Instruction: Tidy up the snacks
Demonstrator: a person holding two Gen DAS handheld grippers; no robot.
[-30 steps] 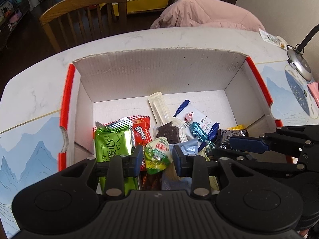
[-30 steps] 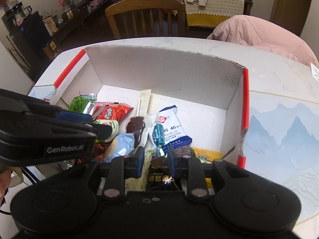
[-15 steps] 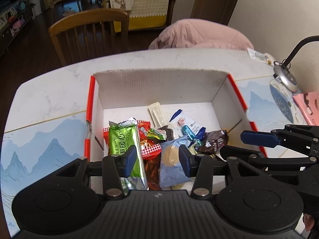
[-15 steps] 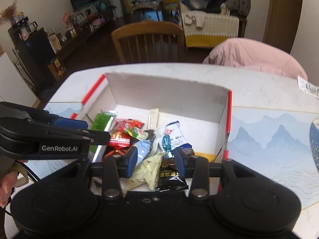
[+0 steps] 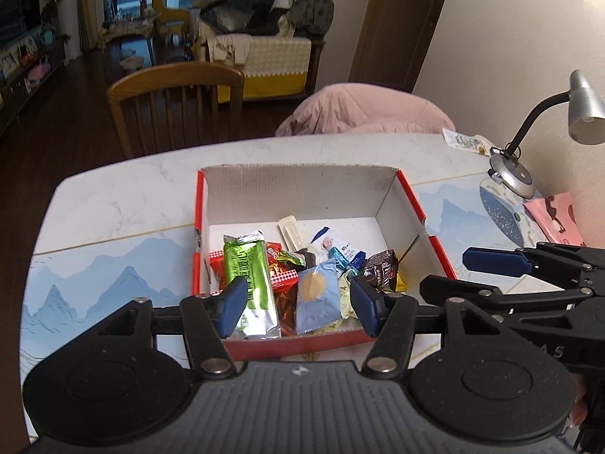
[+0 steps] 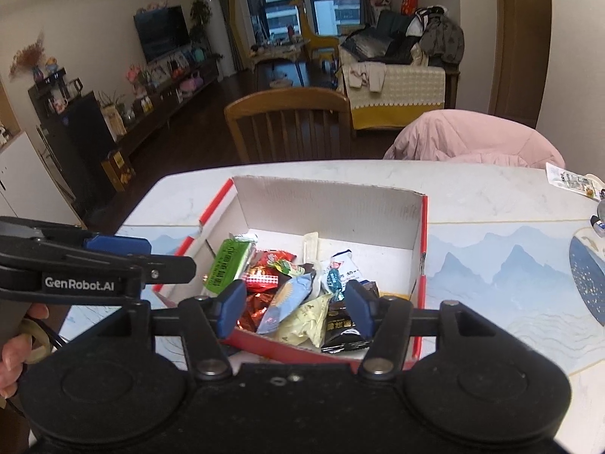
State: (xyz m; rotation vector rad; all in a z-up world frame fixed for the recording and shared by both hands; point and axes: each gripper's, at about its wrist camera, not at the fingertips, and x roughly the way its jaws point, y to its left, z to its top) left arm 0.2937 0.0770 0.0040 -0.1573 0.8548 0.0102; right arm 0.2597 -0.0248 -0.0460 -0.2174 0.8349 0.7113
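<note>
A white cardboard box with red edges [image 5: 406, 189] [image 6: 425, 227] sits on the table and holds a heap of snacks. In the heap are a green packet [image 5: 247, 268] [image 6: 227, 265], a light blue packet with a gold sun [image 5: 315, 295] [image 6: 291, 295], a dark chocolate packet [image 5: 382, 268] and a black packet [image 6: 342, 331]. My left gripper [image 5: 298, 300] hangs above the box's near edge, its jaws opening with nothing between the pads. My right gripper [image 6: 295, 308] hangs beside it on the right, also opening and empty.
A wooden chair [image 5: 177, 106] and a pink jacket [image 5: 363, 109] stand behind the table's far edge. A desk lamp [image 5: 510, 174], a pink item [image 5: 556, 215] and a small loose packet [image 5: 465, 140] lie at the table's right. Blue mountain-print mats flank the box.
Both grippers have risen and drawn back from inside the box. Their jaws have widened, and the small snacks that were between the pads now lie in the heap.
</note>
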